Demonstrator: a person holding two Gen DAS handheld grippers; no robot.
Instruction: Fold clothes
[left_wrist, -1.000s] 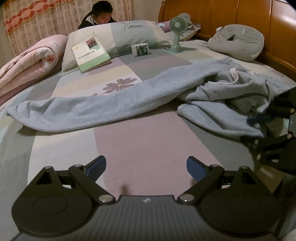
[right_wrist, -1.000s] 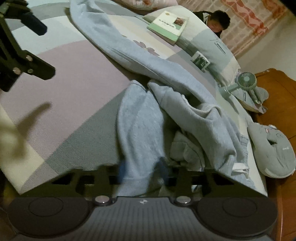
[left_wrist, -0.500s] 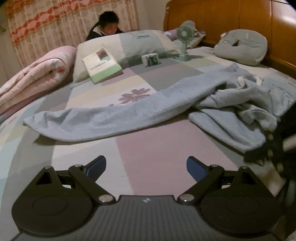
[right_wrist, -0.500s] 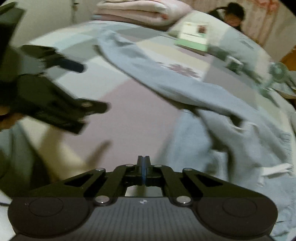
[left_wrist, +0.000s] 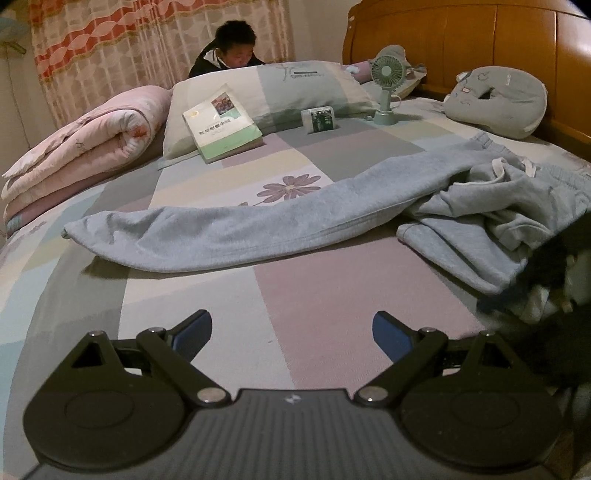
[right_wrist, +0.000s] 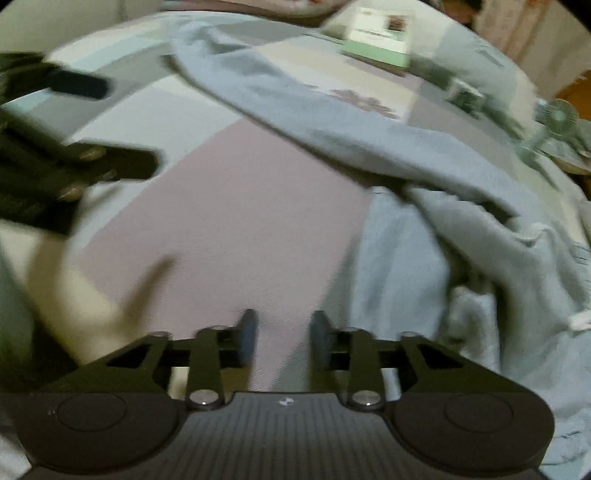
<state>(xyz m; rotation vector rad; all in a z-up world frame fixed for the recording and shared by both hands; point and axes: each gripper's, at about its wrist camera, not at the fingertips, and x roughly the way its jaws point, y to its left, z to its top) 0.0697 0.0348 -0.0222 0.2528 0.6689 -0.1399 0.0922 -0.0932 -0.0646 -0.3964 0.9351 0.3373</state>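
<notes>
Since half a second ago your right gripper (right_wrist: 282, 338) has left its closed position; its jaws are opening, with nothing between them, over bare bedsheet (right_wrist: 229, 206). Your left gripper (left_wrist: 291, 332) stands wide apart, empty. The grey sweatpants (left_wrist: 280, 221) lie ahead of the left gripper, one leg outstretched, the rest crumpled right of both.

Bare patchwork bed sheet (left_wrist: 332, 295) near both tools: open passage. Rumpled grey fleece sweatpants (left_wrist: 258, 229) stretch across middle, bunched right. Far: green-white book (left_wrist: 221, 125), small mint desk fan (left_wrist: 386, 88), rolled pink quilt (left_wrist: 85, 147) left.
</notes>
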